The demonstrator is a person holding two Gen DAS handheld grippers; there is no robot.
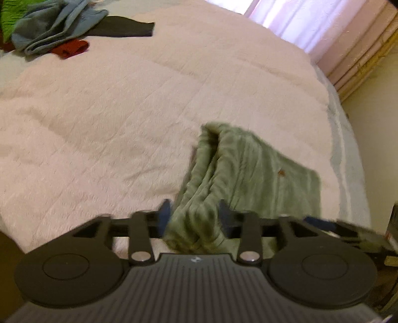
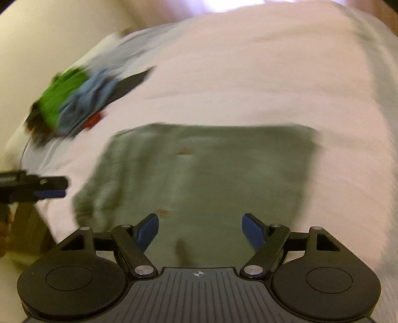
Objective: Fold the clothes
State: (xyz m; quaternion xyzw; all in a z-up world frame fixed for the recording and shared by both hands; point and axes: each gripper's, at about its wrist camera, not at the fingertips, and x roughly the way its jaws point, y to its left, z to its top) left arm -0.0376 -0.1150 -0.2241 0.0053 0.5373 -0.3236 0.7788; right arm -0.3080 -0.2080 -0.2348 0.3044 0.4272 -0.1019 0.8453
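A green garment (image 2: pixel 199 174) lies spread on the pale quilted bedspread (image 1: pixel 124 111). The left gripper (image 1: pixel 194 211) has a bunched fold of it pinched between its fingers; the right gripper (image 2: pixel 201 231) hangs over it, spread wide. A heap of clothes (image 1: pixel 49 27) sits well apart.

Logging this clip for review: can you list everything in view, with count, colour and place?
garment: one, olive green, spread on the bed in front of the grippers, one bunched edge between the left gripper's fingers
pile: one heap, green, blue, dark grey and red pieces, far corner of the bed
bed cover: one, pale pink, quilted
curtain: pale pink, beyond the bed
left gripper: black, blue pads, around the garment's edge
right gripper: black, blue pads, open over the garment
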